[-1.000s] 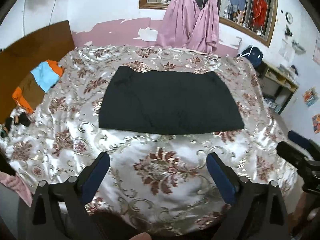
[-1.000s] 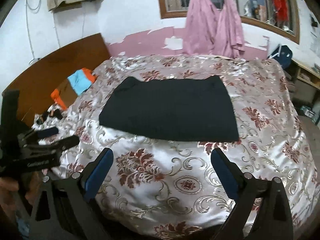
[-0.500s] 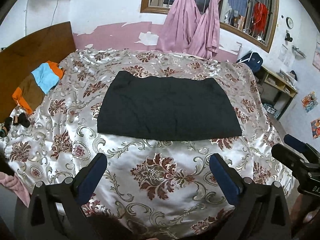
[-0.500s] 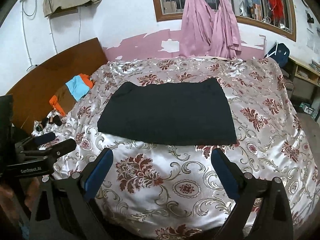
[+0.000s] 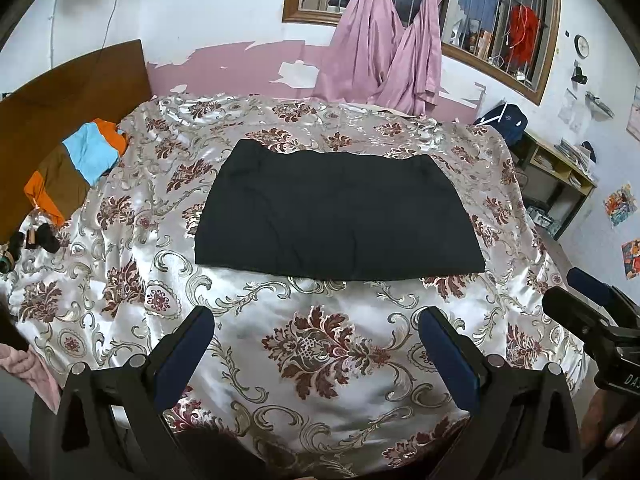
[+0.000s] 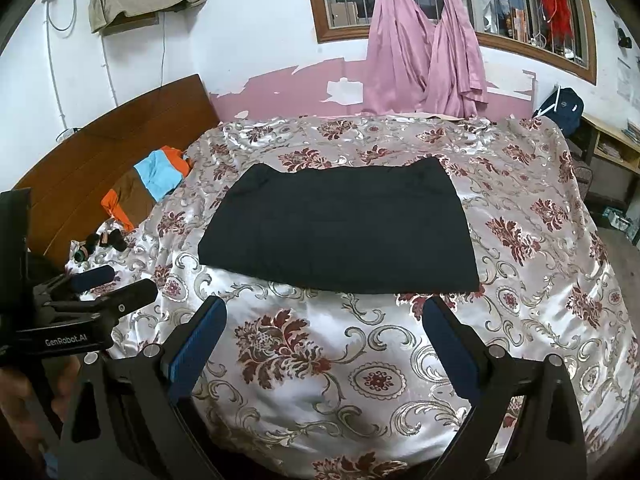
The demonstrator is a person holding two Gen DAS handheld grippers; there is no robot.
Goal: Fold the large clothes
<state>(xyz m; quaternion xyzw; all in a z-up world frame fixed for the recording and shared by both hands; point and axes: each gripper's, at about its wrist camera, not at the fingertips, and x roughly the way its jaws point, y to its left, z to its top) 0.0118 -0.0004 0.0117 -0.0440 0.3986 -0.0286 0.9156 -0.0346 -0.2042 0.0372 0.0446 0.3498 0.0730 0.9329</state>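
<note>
A black garment (image 5: 336, 216) lies flat on the bed as a folded rectangle; it also shows in the right wrist view (image 6: 340, 228). My left gripper (image 5: 316, 320) is open and empty, held above the bed's near edge, short of the garment. My right gripper (image 6: 324, 312) is open and empty, also at the near edge, its fingertips close to the garment's front hem. The right gripper shows at the right edge of the left wrist view (image 5: 592, 312). The left gripper shows at the left of the right wrist view (image 6: 104, 292).
The bed carries a silver floral bedspread (image 5: 320, 360). An orange, blue and brown cloth pile (image 5: 76, 168) lies by the wooden headboard (image 6: 100, 152) at left, with small dark items (image 6: 100, 242) nearby. Pink curtains (image 6: 424, 52) hang behind. A shelf (image 5: 560, 176) stands at right.
Both grippers have drawn back and risen slightly, so the garment sits a little farther off in both views. The garment has not moved.
</note>
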